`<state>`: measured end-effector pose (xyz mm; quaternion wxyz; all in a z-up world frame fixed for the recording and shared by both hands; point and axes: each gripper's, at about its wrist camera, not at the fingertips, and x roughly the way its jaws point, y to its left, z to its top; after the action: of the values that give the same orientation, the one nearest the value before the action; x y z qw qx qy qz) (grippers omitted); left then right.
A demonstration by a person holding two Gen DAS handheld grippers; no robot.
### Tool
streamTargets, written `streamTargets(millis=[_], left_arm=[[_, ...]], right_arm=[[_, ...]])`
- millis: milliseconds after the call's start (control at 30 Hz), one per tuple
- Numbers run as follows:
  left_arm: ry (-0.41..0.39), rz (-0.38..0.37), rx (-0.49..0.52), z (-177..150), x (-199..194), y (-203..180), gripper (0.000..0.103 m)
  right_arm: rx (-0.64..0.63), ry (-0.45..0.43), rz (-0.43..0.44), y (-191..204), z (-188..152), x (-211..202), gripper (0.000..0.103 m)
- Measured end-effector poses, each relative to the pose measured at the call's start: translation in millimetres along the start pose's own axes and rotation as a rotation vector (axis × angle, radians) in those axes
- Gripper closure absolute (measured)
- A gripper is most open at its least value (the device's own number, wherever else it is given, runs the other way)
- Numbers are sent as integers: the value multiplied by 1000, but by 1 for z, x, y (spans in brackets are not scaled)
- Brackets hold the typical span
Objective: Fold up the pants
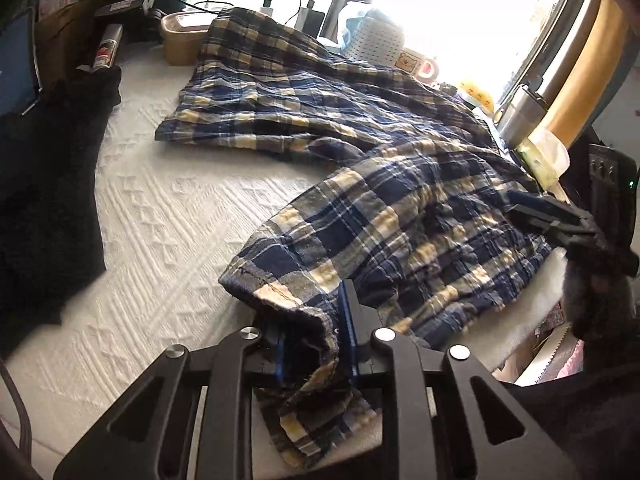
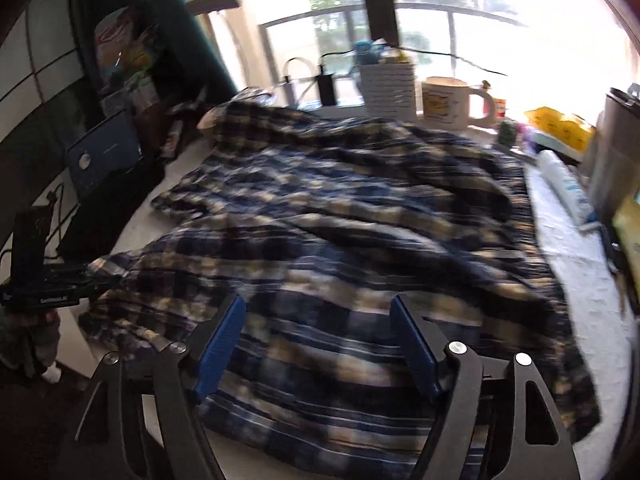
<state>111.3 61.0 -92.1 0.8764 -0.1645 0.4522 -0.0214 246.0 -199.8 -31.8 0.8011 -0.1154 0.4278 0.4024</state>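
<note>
The plaid pants (image 1: 360, 168) lie rumpled across a white textured cloth (image 1: 160, 216) on the table, blue, black and cream checks, spread from the far side of the table down to both claws. The left claw (image 1: 316, 344) is closed narrow on a cuff of one leg: the hem is bunched between its blue pads (image 1: 346, 320), and more of the fabric hangs out beneath it toward the camera. Ahead of this claw and to its left lies a dark garment (image 1: 48, 200); the rest of the leg runs ahead and to its right. The right claw (image 2: 316, 344) stands wide, its blue pads (image 2: 222, 344) clear of the fabric, with the waist end of the pants spread just below and between them. Beyond the pants, straight ahead of the right claw, stand a white ribbed holder (image 2: 390, 88) and a mug (image 2: 452, 100) by the window.
</note>
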Motion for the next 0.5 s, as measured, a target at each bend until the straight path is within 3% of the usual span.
streamTargets(millis=[100, 167, 200, 233, 267, 500], left_arm=[[0, -20, -15, -6, -3, -2, 89], [9, -44, -24, -9, -6, -3, 92], [13, -57, -25, -11, -8, -4, 92], [19, -72, -25, -13, -10, -5, 92], [23, -83, -23, -14, -11, -6, 92], [55, -119, -3, -26, -22, -10, 92]], right_arm=[[-69, 73, 23, 32, -8, 27, 44], [-89, 115, 14, 41, -17, 39, 73], [-91, 99, 4, 43, -20, 37, 77], [-79, 107, 17, 42, -21, 35, 92], [-76, 111, 26, 42, -23, 31, 97], [-100, 127, 6, 49, -39, 11, 101]])
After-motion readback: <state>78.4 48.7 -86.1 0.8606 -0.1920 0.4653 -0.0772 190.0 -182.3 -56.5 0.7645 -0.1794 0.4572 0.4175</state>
